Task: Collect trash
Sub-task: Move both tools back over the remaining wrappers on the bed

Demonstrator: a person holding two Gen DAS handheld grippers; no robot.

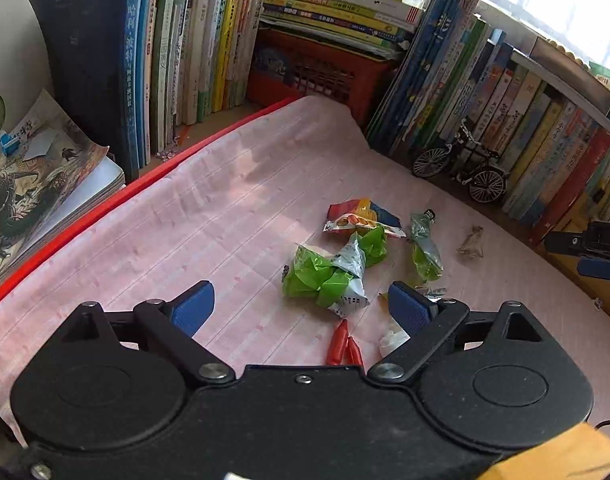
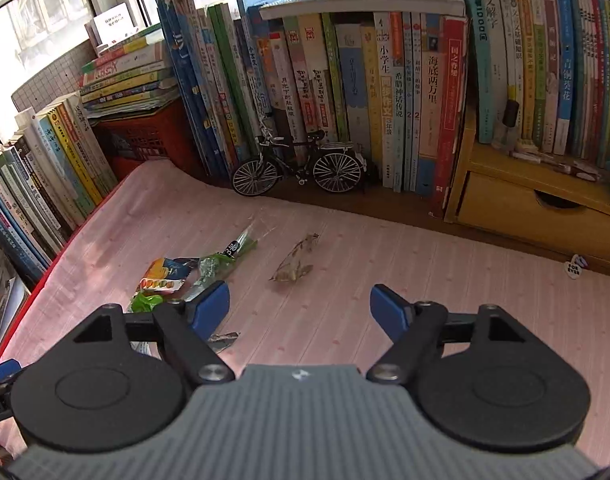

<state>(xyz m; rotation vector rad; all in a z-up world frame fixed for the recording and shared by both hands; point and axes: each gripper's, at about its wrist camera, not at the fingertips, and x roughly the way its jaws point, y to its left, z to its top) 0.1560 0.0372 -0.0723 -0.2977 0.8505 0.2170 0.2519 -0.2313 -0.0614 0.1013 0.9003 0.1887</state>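
Just ahead of the open left tool lies the green wrapper.

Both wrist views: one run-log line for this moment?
left claw: open, empty | right claw: open, empty | wrappers: loose on pink mat | collected: none seen

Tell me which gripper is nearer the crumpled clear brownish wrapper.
Right. The right gripper faces the crumpled clear brownish wrapper just ahead of its open jaws; the left gripper sits over the green wrappers, the brownish one off to its right.
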